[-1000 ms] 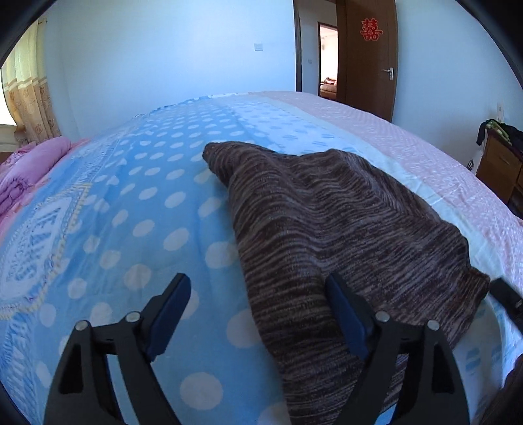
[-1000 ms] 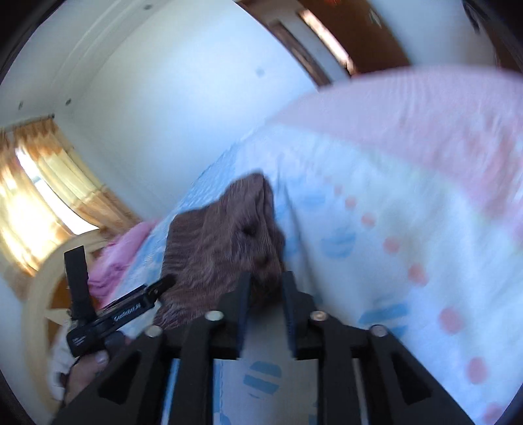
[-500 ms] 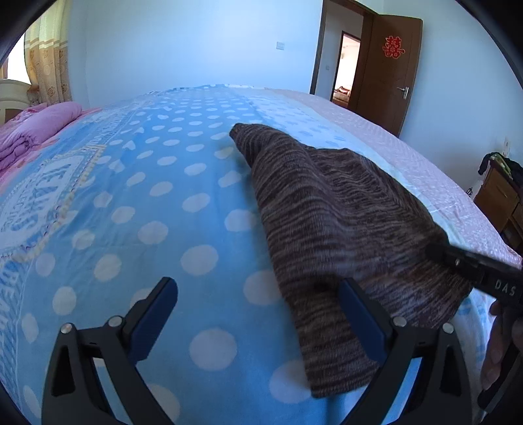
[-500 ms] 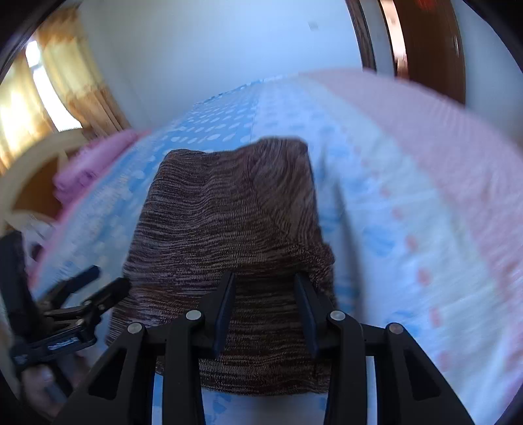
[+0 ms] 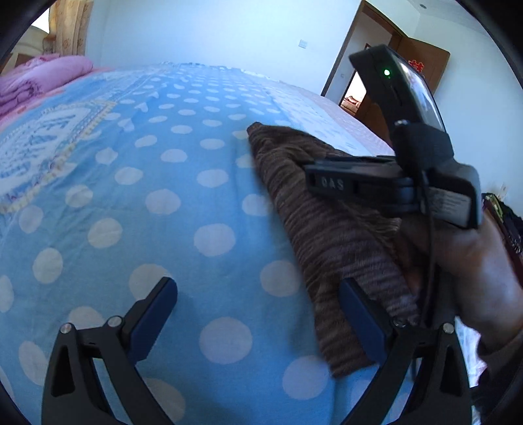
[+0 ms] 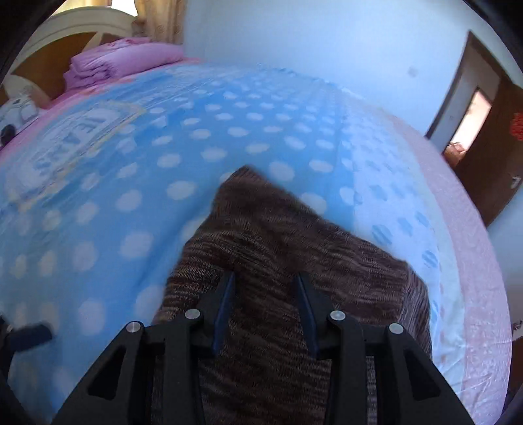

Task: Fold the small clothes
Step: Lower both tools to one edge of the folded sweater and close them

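My left tongs (image 5: 258, 320) stand spread wide over the blue polka-dot bedspread (image 5: 137, 209); my right tongs (image 6: 264, 310) pinch a fold of brown striped knit garment (image 6: 274, 235).

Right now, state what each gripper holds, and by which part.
The left gripper holds nothing, jaws wide over the bedspread. The right gripper carries a fold of the brown knit garment between its fingers, gripped near its right-hand edge.

A bedroom in a home. A wide bed (image 6: 228, 137) with a blue polka-dot cover fills the room, with a curved headboard (image 6: 49, 49) and folded pink bedding (image 6: 124, 59) at its head. Patterned curtains (image 5: 70, 26) hang by the window, and a brown wooden door (image 6: 490, 157) stands open.
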A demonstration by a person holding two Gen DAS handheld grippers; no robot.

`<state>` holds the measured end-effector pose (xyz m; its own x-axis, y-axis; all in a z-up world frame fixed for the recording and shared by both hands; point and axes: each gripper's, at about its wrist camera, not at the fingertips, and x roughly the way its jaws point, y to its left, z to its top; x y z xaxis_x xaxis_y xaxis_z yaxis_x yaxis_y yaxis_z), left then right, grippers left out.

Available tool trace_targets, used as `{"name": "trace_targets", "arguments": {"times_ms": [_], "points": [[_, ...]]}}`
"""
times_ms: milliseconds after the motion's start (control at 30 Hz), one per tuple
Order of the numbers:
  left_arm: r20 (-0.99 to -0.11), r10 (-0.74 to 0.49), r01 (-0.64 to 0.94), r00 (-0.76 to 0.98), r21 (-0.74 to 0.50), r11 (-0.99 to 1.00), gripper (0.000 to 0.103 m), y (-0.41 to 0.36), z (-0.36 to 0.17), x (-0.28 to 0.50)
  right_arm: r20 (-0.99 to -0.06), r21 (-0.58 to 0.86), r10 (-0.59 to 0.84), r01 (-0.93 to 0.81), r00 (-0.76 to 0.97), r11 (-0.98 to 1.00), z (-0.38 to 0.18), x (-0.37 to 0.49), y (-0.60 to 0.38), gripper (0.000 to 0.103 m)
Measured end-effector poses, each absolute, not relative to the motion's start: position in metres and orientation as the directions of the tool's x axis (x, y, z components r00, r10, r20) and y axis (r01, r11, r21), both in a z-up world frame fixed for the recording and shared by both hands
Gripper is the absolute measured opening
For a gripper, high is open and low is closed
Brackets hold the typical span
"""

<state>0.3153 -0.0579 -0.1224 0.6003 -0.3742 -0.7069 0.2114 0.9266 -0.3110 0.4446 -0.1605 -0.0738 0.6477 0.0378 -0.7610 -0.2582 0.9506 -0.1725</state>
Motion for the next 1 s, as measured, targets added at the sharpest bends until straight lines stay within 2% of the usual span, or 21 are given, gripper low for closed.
{"name": "trace_targets", "arguments": {"times_ms": [167,267,300,333,433,500,633,733,800,867,967,1000], "points": [[-0.700,-0.386,0.209,0.601,-0.328,0.921,0.102,-0.056,-0.123,0.314,-0.738,-0.054,0.115,-0.227,0.665,0.972,-0.060,0.425,-0.183,0.039],[-0.685,-0.388,0.184,0.617,-0.353,0.917,0.102,-0.049,-0.122,0.312,-0.675,-0.024,0.174,-0.258,0.717,0.966,-0.039,0.382,-0.190,0.039],[-0.681,-0.382,0.166,0.625,-0.362,0.917,0.102,-0.045,-0.122,0.311,-0.662,-0.027,0.187,-0.272,0.726,0.962,-0.036,0.372,-0.187,0.042],[-0.677,-0.375,0.149,0.633,-0.369,0.918,0.102,-0.042,-0.123,0.312,-0.660,-0.032,0.203,-0.297,0.723,0.954,-0.036,0.359,-0.185,0.045],[-0.674,-0.343,0.091,0.654,-0.380,0.921,0.102,-0.033,-0.124,0.311,-0.733,-0.069,0.187,-0.344,0.655,0.936,-0.065,0.341,-0.176,0.046],[-0.673,-0.323,0.073,0.666,-0.372,0.925,0.102,-0.031,-0.123,0.310,-0.724,-0.112,0.147,-0.325,0.674,0.939,-0.081,0.334,-0.175,0.046],[-0.685,-0.298,0.079,0.665,-0.332,0.940,0.102,-0.037,-0.122,0.313,-0.725,-0.032,0.191,-0.309,0.662,0.951,-0.077,0.334,-0.184,0.046],[-0.703,-0.279,0.111,0.654,-0.276,0.955,0.102,-0.048,-0.117,0.317,-0.686,0.077,0.294,-0.336,0.665,0.939,-0.064,0.328,-0.204,0.047],[-0.694,-0.288,0.173,0.659,-0.233,0.957,0.102,-0.063,-0.108,0.314,-0.644,0.131,0.318,-0.309,0.696,0.942,-0.055,0.320,-0.229,0.054],[-0.681,-0.312,0.225,0.663,-0.216,0.950,0.102,-0.076,-0.102,0.312,-0.619,0.180,0.313,-0.258,0.721,0.949,-0.050,0.320,-0.258,0.055],[-0.684,-0.327,0.282,0.651,-0.183,0.942,0.102,-0.099,-0.099,0.321,-0.635,0.274,0.291,-0.144,0.716,0.951,-0.053,0.336,-0.310,0.065],[-0.693,-0.308,0.283,0.652,-0.155,0.947,0.102,-0.106,-0.100,0.327,-0.637,0.303,0.287,-0.111,0.715,0.947,-0.055,0.339,-0.324,0.065]]}}
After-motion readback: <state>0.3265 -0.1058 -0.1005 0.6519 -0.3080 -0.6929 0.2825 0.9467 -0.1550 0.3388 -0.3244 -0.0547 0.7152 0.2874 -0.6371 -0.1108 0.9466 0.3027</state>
